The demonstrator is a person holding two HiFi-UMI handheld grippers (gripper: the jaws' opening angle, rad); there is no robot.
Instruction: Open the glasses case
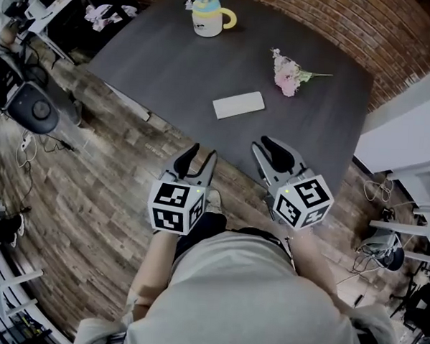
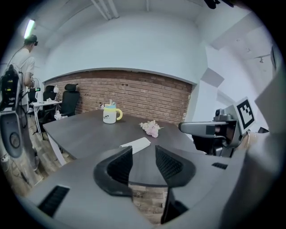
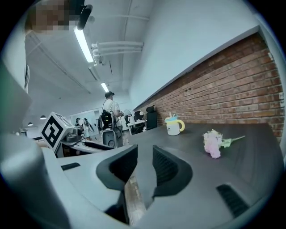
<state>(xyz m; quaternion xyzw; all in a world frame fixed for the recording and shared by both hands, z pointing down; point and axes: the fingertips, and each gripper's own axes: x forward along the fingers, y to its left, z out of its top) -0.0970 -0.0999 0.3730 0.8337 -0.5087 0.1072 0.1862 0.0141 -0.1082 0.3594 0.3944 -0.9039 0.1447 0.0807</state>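
Note:
A flat white glasses case point(image 1: 237, 104) lies shut on the dark table point(image 1: 156, 64), a little in from its near edge. The left gripper view shows the case point(image 2: 136, 144) just beyond the jaws. My left gripper point(image 1: 201, 154) hangs at the table's near edge, jaws apart and empty point(image 2: 143, 161). My right gripper point(image 1: 264, 144) is beside it over the same edge, to the right of the case, with a narrower gap and nothing between its jaws point(image 3: 145, 163). Neither touches the case.
A white mug with a yellow handle point(image 1: 210, 15) stands at the far side of the table. A pink flower point(image 1: 288, 74) lies to the right of the case. Wooden floor point(image 1: 91, 197) lies under me; office chairs and desks point(image 1: 32, 100) stand at the left, and a person point(image 3: 108, 107) is far off.

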